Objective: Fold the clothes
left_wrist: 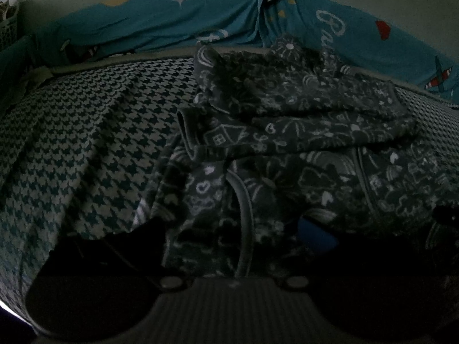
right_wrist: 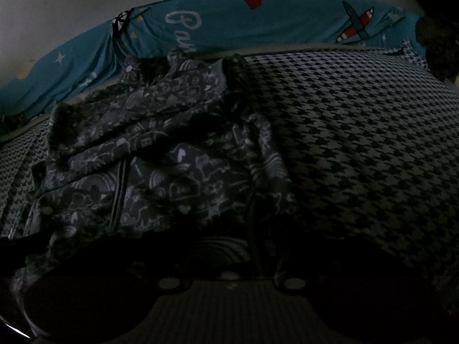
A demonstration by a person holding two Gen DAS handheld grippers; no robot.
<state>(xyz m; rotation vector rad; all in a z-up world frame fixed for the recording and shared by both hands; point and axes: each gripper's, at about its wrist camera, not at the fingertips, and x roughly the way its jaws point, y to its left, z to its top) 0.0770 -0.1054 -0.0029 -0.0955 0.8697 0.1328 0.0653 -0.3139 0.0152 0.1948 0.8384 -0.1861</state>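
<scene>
On the checked bedspread (left_wrist: 86, 132) lies the patterned garment (left_wrist: 287, 143), half folded; both grippers' jaws are too dark to read, so grasp the near hem evenly.

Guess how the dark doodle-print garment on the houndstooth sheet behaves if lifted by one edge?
The garment probably goes floppy: it already lies in soft, wrinkled, overlapping folds. Its stacked layers would likely slide apart and unfold. It looks light for its size, and pushing may bunch it against the houndstooth sheet rather than slide it.

Your left gripper (left_wrist: 235, 229) hovers, fingers (left_wrist: 315, 233) apart, over the doodle-print garment (left_wrist: 287, 143) on the houndstooth bed (left_wrist: 86, 129); teal sheet (left_wrist: 172, 20) behind.
</scene>
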